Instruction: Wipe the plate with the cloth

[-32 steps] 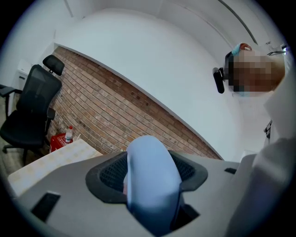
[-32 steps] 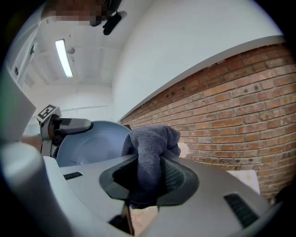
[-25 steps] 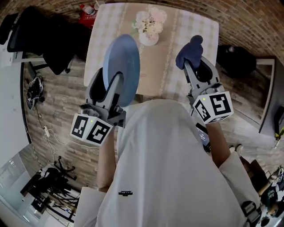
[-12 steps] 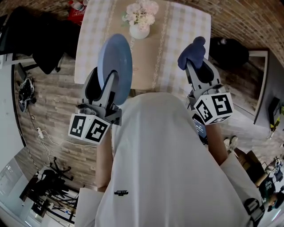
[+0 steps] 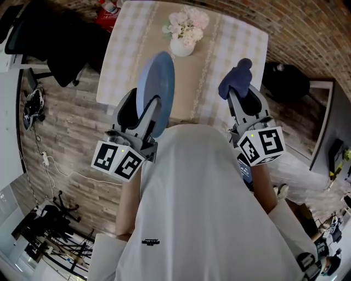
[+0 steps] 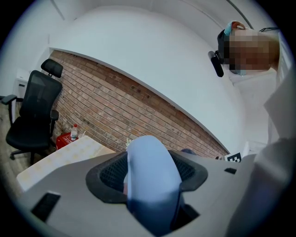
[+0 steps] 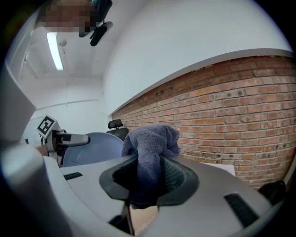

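Observation:
My left gripper (image 5: 147,118) is shut on the rim of a pale blue plate (image 5: 156,90), held upright and edge-on above the table's near side; in the left gripper view the plate (image 6: 150,178) fills the space between the jaws. My right gripper (image 5: 239,96) is shut on a bunched dark blue cloth (image 5: 236,77), which sticks up out of the jaws as a wad (image 7: 150,152). Cloth and plate are apart, roughly a plate's width between them. The right gripper view shows the plate (image 7: 92,146) at the left with the left gripper (image 7: 69,138) on it.
A table (image 5: 131,33) with a pale checked cover lies ahead, and a white vase of pink flowers (image 5: 184,30) stands near its middle. A black office chair (image 5: 49,38) is left of the table, a red item (image 5: 107,11) sits by its far left corner, and a brick wall (image 7: 240,111) is behind.
Both grippers keep their holds. The plate has shifted a little to the right in the head view and the view itself has swung; the cloth stays at the same height.

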Action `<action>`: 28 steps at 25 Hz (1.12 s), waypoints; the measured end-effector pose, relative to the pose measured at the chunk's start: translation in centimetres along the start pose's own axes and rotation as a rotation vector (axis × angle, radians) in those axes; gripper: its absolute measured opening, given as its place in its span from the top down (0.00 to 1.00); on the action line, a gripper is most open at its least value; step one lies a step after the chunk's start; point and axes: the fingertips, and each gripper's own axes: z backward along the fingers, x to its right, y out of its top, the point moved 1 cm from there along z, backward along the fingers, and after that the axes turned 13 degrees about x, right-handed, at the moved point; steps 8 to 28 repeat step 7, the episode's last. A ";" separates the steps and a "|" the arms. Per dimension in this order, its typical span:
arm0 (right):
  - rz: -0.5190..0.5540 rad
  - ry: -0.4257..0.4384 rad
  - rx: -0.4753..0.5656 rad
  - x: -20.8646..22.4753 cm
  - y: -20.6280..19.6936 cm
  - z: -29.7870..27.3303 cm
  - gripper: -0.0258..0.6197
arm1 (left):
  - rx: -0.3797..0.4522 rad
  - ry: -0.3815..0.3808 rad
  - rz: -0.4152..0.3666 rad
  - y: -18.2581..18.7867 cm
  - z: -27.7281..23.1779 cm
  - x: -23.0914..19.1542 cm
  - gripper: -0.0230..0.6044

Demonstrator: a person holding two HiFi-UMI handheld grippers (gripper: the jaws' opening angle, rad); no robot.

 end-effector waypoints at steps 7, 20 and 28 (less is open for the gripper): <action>-0.027 0.009 -0.019 -0.3 -0.5 0.0 0.77 | -0.003 0.007 0.009 0.0 -0.1 0.6 0.52; -0.027 0.009 -0.019 -0.3 -0.5 0.0 0.77 | -0.003 0.007 0.009 0.0 -0.1 0.6 0.52; -0.027 0.009 -0.019 -0.3 -0.5 0.0 0.77 | -0.003 0.007 0.009 0.0 -0.1 0.6 0.52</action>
